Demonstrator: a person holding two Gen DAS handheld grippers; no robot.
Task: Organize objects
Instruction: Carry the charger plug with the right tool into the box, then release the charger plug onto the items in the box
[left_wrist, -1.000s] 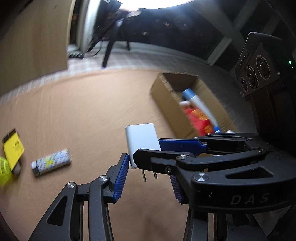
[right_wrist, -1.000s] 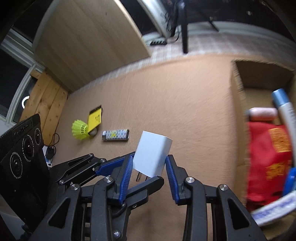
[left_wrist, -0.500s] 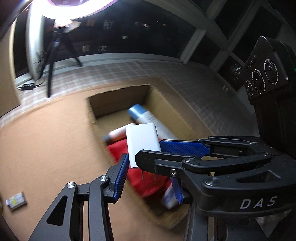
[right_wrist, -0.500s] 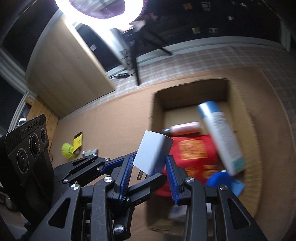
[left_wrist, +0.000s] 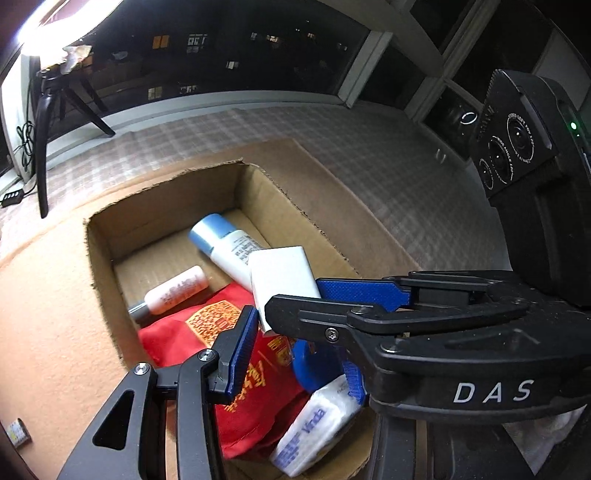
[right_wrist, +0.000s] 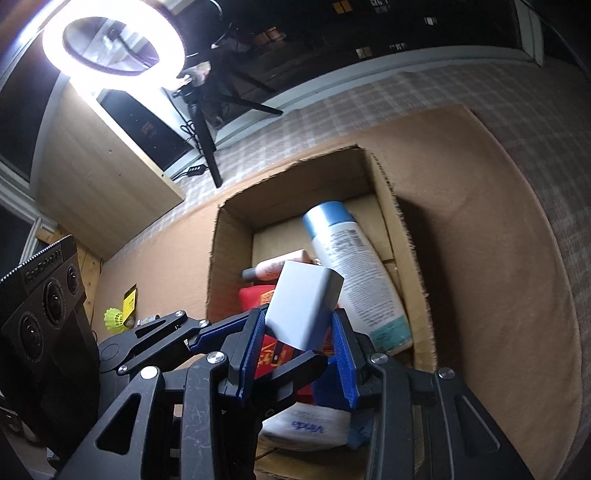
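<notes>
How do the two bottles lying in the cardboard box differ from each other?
The white bottle is far bigger and fatter than the pink bottle. The white bottle has a light blue cap and dark print along its body; the pink bottle has a grey cap and a peach-pink body. The white bottle lies along the right wall, the pink bottle crosswise. Both lie on their sides in the cardboard box.

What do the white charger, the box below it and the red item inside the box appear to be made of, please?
White charger: looks like smooth matte plastic, with even faces and rounded edges.
Box: corrugated cardboard, brown with ragged torn rims.
Red item: probably fabric, since it folds and wrinkles softly and carries gold print.
The right gripper holds the charger above the box.
</notes>
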